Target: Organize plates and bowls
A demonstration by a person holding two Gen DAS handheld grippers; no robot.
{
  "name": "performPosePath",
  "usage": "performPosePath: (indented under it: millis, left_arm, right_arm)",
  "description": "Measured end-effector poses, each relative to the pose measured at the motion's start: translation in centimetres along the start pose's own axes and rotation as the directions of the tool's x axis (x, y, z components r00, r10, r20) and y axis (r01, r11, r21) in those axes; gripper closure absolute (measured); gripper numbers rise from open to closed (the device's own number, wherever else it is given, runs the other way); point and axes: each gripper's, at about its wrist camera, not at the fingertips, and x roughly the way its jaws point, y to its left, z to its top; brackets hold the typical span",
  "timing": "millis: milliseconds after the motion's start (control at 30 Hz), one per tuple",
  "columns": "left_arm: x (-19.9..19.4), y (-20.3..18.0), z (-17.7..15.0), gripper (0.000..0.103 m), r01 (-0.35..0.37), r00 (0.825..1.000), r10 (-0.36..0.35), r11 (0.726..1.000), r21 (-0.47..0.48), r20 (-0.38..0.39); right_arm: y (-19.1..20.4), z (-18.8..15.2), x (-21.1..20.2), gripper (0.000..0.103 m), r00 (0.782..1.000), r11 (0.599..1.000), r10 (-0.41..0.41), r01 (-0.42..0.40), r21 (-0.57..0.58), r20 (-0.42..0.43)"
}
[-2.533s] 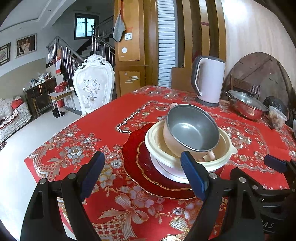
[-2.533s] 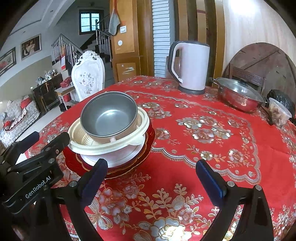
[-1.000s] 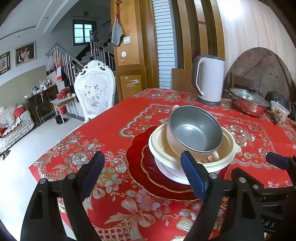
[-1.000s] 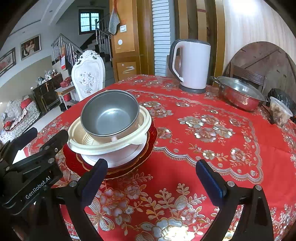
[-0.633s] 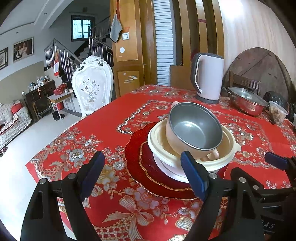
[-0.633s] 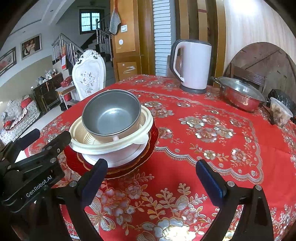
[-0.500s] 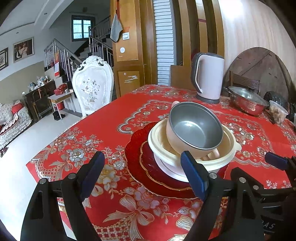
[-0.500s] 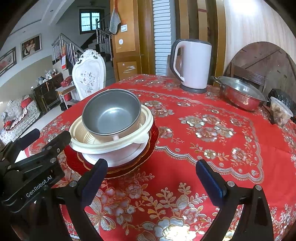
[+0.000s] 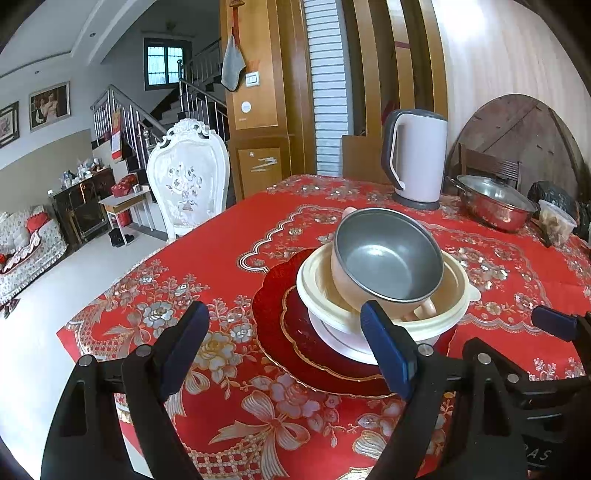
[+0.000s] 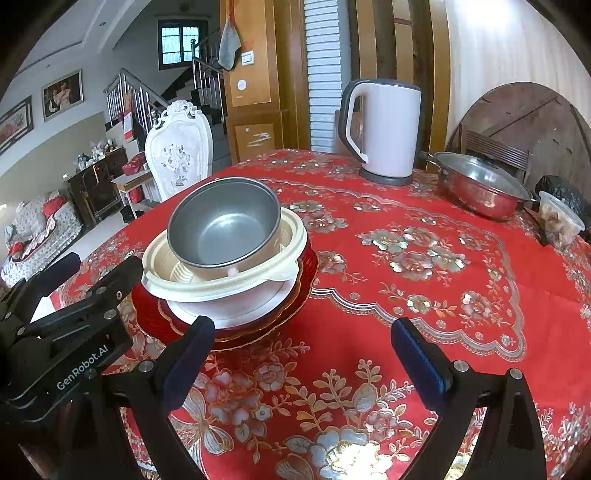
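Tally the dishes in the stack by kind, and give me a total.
Bowls: 2, the metal-lined bowl and the cream bowl.
Plates: 3, the white plate, the small red plate and the large red plate.
Total: 5.

Both views are evenly lit by soft daylight, bright enough for clear colour. The window [image 9: 164, 65] above the stairs is slightly overexposed. A bright patch washes out the wall [image 10: 491, 22] at upper right. Shadows on the tablecloth [image 10: 424, 280] are faint. Fisheye distortion bends door frames and walls; corners are vignetted black. Focus is sharp at centre, softening towards the edges.
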Motion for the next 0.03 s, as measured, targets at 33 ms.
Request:
performPosePath:
  millis: [33]
  left_arm:
    - [-0.07,-0.01,-0.01,0.018,0.000,1.000,0.000,1.000,0.000,0.002]
  right_arm:
    - [-0.03,-0.02,-0.08,0.006,1.000,1.000,0.002,-0.002,0.000,0.002]
